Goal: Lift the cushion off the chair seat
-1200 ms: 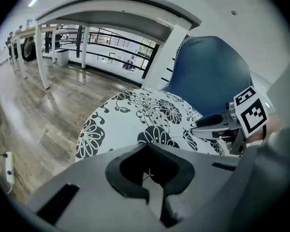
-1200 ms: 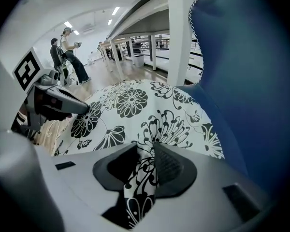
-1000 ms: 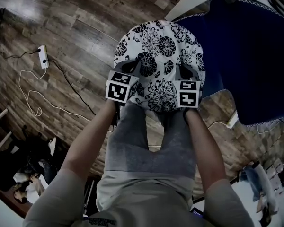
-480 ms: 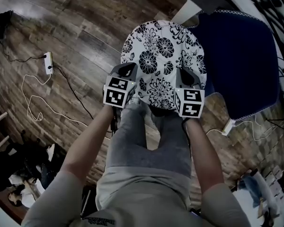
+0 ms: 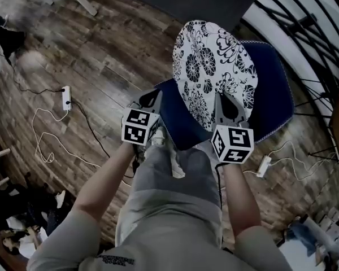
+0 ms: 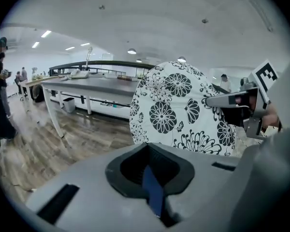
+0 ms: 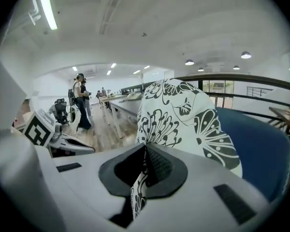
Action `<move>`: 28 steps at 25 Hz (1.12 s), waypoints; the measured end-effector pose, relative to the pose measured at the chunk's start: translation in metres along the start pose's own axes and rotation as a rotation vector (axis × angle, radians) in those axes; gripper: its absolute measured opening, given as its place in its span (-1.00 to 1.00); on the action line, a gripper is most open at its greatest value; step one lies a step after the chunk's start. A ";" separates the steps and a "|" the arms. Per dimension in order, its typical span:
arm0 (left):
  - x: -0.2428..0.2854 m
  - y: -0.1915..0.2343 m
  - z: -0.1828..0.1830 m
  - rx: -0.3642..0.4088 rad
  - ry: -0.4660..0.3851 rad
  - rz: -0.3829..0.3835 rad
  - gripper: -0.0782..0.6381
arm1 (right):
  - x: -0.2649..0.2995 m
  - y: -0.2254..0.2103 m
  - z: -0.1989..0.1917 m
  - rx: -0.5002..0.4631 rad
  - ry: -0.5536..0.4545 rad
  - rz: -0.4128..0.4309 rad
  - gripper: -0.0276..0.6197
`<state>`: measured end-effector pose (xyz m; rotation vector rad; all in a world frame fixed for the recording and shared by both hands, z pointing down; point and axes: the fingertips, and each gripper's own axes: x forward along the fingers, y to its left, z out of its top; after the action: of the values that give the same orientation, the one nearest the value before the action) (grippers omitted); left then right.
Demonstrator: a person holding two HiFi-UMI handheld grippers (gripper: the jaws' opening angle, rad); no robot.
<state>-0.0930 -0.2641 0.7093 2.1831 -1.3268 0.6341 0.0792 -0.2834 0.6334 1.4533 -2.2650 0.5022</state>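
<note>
The cushion (image 5: 214,66) is white with black flowers and hangs tilted above the blue chair (image 5: 279,95), its blue underside (image 5: 178,117) turned toward me. My left gripper (image 5: 152,97) is shut on the cushion's near left edge; in the left gripper view a blue strip of fabric (image 6: 152,190) is pinched between the jaws, with the floral face (image 6: 183,112) beyond. My right gripper (image 5: 225,103) is shut on the near right edge, where floral fabric (image 7: 137,195) is clamped in the jaws. The cushion (image 7: 181,117) rises in front of the chair back (image 7: 261,149).
On the wood floor lie a power strip (image 5: 66,97) with white cables at the left and another power strip (image 5: 264,165) at the right. A dark railing (image 5: 305,21) runs at the far right. Long tables (image 6: 87,86) and a standing person (image 7: 81,108) are in the background.
Both grippers have risen with the cushion. It has tipped from lying nearly flat to standing steeply, showing its blue underside, and the blue chair now lies below and behind it.
</note>
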 end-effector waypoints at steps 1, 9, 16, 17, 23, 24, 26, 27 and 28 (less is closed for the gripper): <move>-0.008 -0.002 0.014 -0.001 -0.019 0.005 -0.77 | -0.012 -0.002 0.020 -0.001 -0.030 -0.003 -0.91; -0.074 -0.048 0.128 -0.088 -0.154 0.015 -0.77 | -0.119 -0.021 0.174 -0.040 -0.246 -0.043 -0.91; -0.152 -0.085 0.269 -0.027 -0.349 -0.031 -0.77 | -0.202 -0.045 0.293 -0.145 -0.441 -0.111 -0.91; -0.170 -0.087 0.281 -0.023 -0.381 -0.039 -0.77 | -0.215 -0.037 0.303 -0.170 -0.464 -0.119 -0.91; -0.256 -0.080 0.328 0.027 -0.560 -0.026 -0.77 | -0.281 0.001 0.345 -0.217 -0.590 -0.168 -0.91; -0.271 -0.077 0.329 0.029 -0.585 -0.032 -0.77 | -0.291 0.011 0.349 -0.223 -0.612 -0.171 -0.91; -0.294 -0.070 0.329 0.038 -0.626 -0.039 -0.77 | -0.304 0.028 0.355 -0.240 -0.655 -0.174 -0.91; -0.298 -0.069 0.330 0.045 -0.634 -0.038 -0.77 | -0.307 0.030 0.357 -0.245 -0.673 -0.175 -0.91; -0.296 -0.071 0.333 0.052 -0.633 -0.040 -0.77 | -0.309 0.026 0.358 -0.246 -0.683 -0.176 -0.91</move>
<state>-0.1096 -0.2492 0.2589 2.5578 -1.5635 -0.0627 0.1227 -0.2138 0.1666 1.8597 -2.5174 -0.3819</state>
